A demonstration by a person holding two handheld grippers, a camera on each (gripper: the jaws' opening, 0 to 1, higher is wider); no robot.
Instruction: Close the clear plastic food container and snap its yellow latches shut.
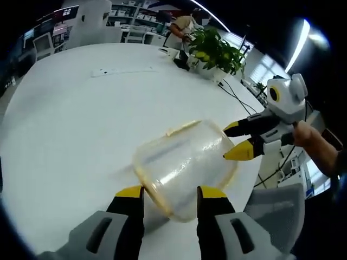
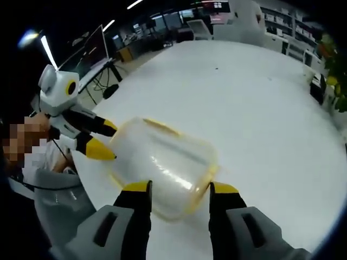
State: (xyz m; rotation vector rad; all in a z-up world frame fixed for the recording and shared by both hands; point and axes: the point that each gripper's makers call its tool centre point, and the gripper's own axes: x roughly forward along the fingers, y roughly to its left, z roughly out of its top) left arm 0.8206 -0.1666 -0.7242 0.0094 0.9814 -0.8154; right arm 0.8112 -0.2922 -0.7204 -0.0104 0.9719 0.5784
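The clear plastic container [image 1: 184,160] with yellow trim lies on the white table [image 1: 76,124], blurred, its lid side hard to make out. A yellow latch [image 1: 182,128] shows on its far edge. My left gripper [image 1: 171,192] is open, its yellow-tipped jaws straddling the container's near end. My right gripper [image 1: 236,140] comes in from the right, its tips against the container's side. In the right gripper view the container [image 2: 162,162] sits between the open jaws of the right gripper [image 2: 179,188], and the left gripper [image 2: 104,138] touches its left side. Whether either one squeezes it I cannot tell.
A potted plant [image 1: 217,51] and cables [image 1: 241,97] sit at the table's far right. A person's hand [image 1: 309,135] holds the right gripper. A grey chair [image 1: 276,208] stands by the table edge close to the container. Desks and monitors [image 2: 95,43] fill the background.
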